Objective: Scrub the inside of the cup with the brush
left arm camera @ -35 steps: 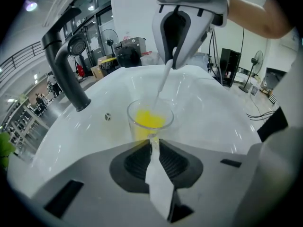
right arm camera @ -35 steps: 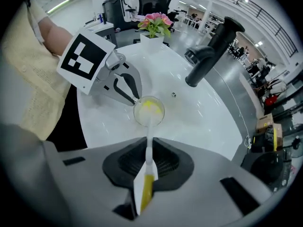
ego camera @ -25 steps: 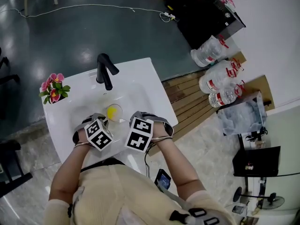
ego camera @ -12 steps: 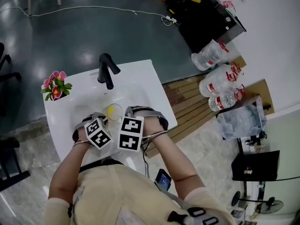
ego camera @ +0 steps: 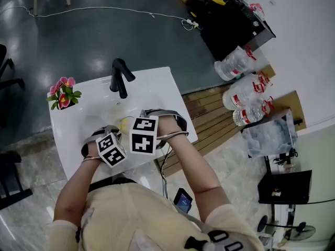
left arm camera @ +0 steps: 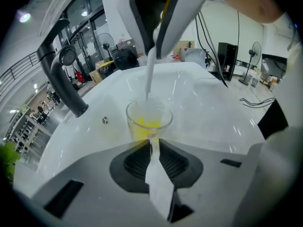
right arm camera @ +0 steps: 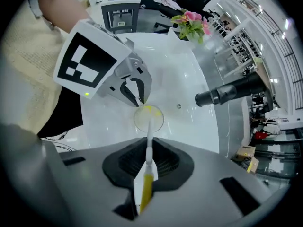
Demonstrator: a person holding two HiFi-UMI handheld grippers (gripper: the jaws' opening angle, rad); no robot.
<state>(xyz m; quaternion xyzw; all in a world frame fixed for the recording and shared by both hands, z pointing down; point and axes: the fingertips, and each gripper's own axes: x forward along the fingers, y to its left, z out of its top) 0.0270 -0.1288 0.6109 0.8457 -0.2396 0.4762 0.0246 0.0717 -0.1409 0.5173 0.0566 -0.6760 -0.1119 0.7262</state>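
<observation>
Left tool [left arm camera: 152,144] grips the cup [left arm camera: 148,119]; right tool [right arm camera: 147,157] holds brush [right arm camera: 149,138] inside it

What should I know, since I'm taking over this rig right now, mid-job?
Left claw: shut on the near wall of the cup, which is upright in the sink by the faucet.
Right claw: shut on the handle of the brush, its yellow head down inside the cup.
Done: brush is in the cup.
Left: scrub the inside, then lift the brush out. How clean the cup is cannot be told.
</observation>
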